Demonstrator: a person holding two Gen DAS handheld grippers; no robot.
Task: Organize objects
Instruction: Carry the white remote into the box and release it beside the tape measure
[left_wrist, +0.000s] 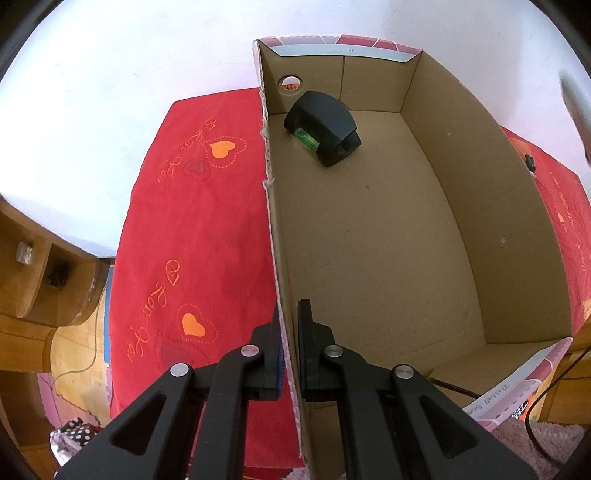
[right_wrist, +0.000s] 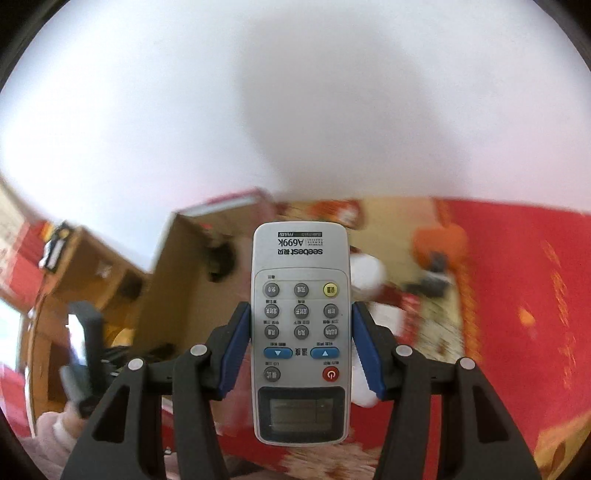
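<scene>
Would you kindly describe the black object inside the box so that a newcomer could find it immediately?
Start at the open cardboard box standing on the red heart-patterned cloth, whose near wall the left gripper pinches. Look to its far corner, just below the round hole in the wall. There lies a black battery charger, the only thing in the box, with a green battery showing in its side.
</scene>
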